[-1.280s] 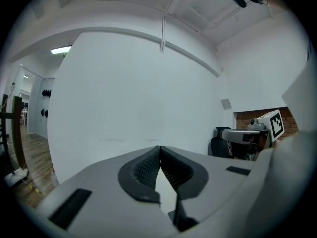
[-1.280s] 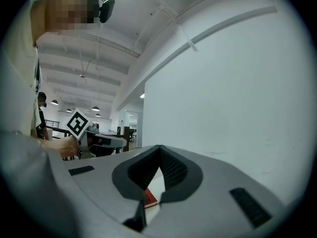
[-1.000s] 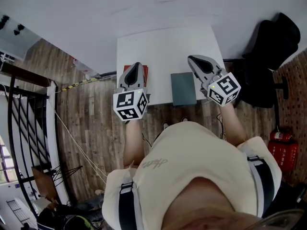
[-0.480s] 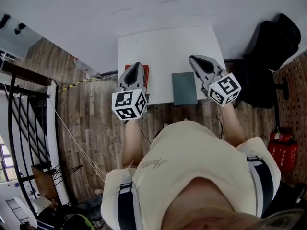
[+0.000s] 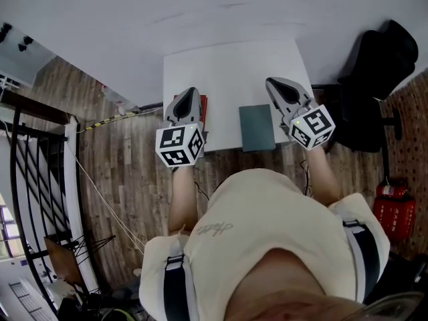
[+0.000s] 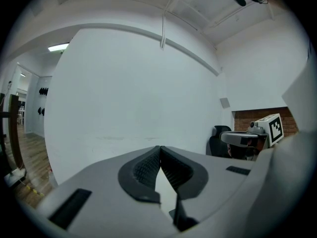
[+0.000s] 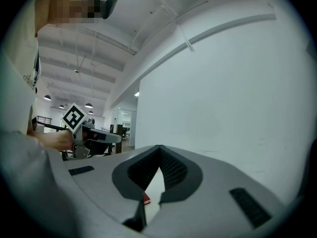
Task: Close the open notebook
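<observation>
Seen in a loft-style office or workspace: small white table [image 5: 227, 65] set against a bare white wall [image 5: 200, 5] on a wood-plank floor [image 5: 127, 172], black office chair [image 5: 374, 79] beside it. Nearby, exposed brick wall [image 5: 408, 132] with red fire extinguishers [image 5: 394, 209], black metal railing [image 5: 33, 179], and round ceiling lamps [image 7: 49, 97] over a long open hall.

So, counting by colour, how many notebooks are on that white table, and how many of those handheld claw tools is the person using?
red notebook: 1, partly hidden under a gripper
dark teal notebook: 1
grippers: 2, the left gripper and the right gripper
Total: 4
</observation>
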`<state>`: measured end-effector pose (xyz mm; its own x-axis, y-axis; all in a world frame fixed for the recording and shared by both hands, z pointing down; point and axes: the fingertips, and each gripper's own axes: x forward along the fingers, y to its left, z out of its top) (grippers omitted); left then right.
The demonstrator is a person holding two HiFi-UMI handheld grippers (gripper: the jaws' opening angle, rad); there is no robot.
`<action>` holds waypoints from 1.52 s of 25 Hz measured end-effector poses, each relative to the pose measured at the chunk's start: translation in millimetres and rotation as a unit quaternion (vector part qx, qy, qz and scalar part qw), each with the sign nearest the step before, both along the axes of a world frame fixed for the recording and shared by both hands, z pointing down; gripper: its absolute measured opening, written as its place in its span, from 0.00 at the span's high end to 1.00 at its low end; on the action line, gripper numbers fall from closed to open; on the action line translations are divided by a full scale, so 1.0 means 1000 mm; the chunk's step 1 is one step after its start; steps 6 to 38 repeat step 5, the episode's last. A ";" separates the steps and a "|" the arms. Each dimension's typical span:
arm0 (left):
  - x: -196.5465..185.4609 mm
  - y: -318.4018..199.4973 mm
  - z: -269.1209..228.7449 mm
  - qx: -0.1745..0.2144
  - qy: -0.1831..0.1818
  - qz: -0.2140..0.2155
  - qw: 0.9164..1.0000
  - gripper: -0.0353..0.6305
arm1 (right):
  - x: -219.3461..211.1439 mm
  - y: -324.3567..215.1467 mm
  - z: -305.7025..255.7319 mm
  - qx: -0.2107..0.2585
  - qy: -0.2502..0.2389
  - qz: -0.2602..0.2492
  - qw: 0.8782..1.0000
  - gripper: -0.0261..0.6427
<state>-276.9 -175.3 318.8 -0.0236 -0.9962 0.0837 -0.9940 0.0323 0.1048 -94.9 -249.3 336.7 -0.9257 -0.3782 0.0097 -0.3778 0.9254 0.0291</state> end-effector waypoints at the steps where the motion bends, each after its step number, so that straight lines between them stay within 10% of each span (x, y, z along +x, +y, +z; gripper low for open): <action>1: -0.001 -0.002 0.002 -0.002 0.002 0.000 1.000 0.92 | 0.000 -0.002 0.002 -0.002 0.002 0.001 1.000 0.96; 38: -0.010 -0.010 0.004 -0.003 0.009 -0.006 1.000 0.92 | -0.005 -0.013 0.006 -0.005 0.010 0.002 1.000 0.96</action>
